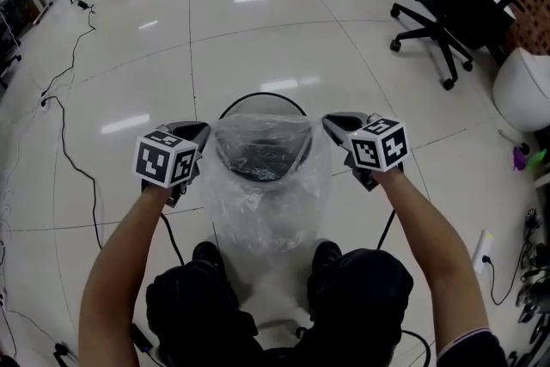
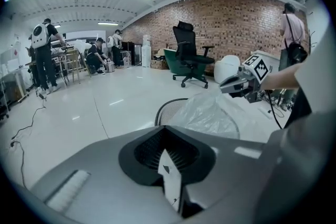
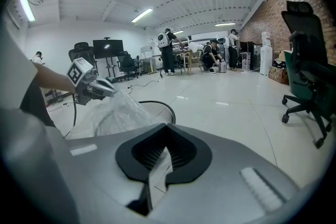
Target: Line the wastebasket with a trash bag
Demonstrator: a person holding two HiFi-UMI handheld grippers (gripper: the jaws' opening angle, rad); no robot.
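A black mesh wastebasket (image 1: 262,95) stands on the floor in front of my knees. A clear trash bag (image 1: 266,202) hangs over its near side, mouth spread open, while the far rim stays bare. My left gripper (image 1: 198,133) is shut on the bag's left edge and my right gripper (image 1: 335,123) on its right edge. In the left gripper view a strip of film (image 2: 170,181) is pinched in the left gripper (image 2: 168,136), with the bag (image 2: 210,115) and wastebasket (image 2: 164,108) beyond. The right gripper (image 3: 167,134) likewise pinches film (image 3: 157,176).
A black office chair (image 1: 438,21) stands at the back right, with a white rounded object (image 1: 522,86) beside it. Cables (image 1: 64,142) trail over the floor on the left. A power strip (image 1: 481,249) lies at the right. People work at benches (image 2: 44,57) far off.
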